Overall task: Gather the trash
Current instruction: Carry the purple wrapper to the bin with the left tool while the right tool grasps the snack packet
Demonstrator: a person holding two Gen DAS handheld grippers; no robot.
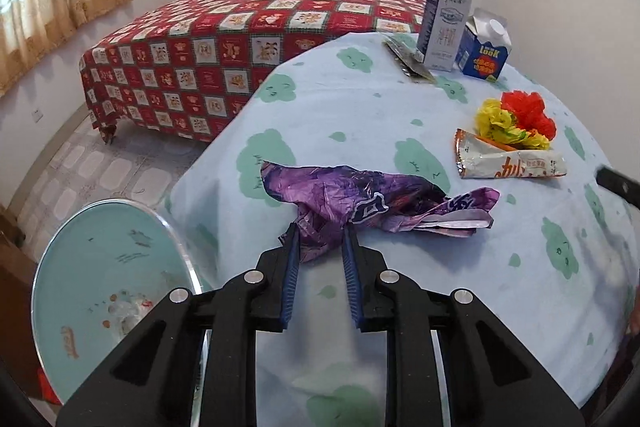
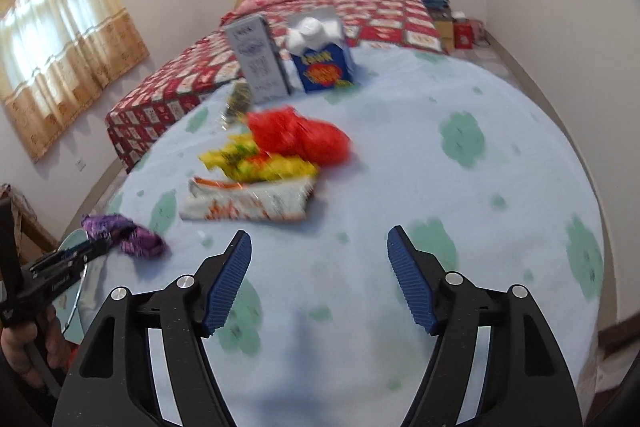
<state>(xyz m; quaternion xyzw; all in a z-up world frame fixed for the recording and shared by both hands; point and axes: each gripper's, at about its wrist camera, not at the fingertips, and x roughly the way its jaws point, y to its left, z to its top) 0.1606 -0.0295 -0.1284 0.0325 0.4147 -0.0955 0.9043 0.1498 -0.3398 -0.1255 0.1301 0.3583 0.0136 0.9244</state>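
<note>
Pinching the purple wrapper (image 1: 352,203) at its near edge, the left tool (image 1: 320,231) is gripping it beside the bin (image 1: 108,267) for dropping; the right tool (image 2: 320,239) is hovering wide, empty.

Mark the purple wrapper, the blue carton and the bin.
purple wrapper (image 1: 360,197): left wrist view, crumpled middle.
blue carton (image 1: 482,57): left wrist view, front face.
bin (image 1: 52,259): left wrist view, left rim.

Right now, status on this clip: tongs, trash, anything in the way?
Left tongs closed on the purple wrapper at the table edge. Right tongs open, empty. White snack wrapper next ahead, path clear.
</note>
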